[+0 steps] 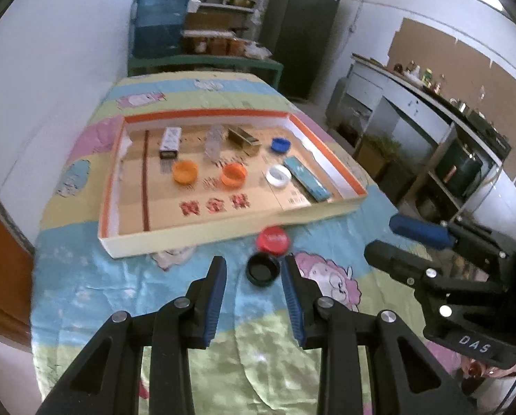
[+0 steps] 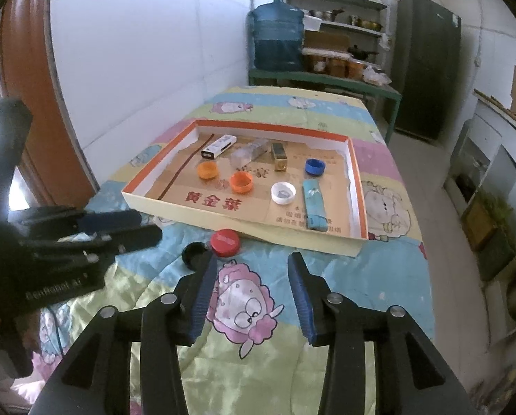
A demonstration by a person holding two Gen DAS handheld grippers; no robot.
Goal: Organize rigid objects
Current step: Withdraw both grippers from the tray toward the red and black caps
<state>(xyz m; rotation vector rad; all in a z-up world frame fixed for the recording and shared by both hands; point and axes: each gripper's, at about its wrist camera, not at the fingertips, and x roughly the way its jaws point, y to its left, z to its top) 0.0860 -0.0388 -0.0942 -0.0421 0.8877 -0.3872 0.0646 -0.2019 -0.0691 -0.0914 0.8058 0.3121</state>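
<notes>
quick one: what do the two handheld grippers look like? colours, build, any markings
Both match: the left gripper and right gripper have black angular linkage arms with round silver pivot pins and ribbed blue pads. White lettering marks both bodies: "DAS" on the right one, blurred text on the left. No cables or sleeves visible.

Cartoon-print cloth (image 2: 389, 276) on table, blue water jug (image 2: 277, 39), cluttered shelves (image 2: 344, 24), dark green refrigerator (image 2: 427, 65), white wall (image 2: 136, 52)

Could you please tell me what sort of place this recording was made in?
Probably a home kitchen or pantry: open shelves of pots and jars, a large blue water jug, a dark fridge, and a counter with bottles beside the cloth-covered table.
</notes>
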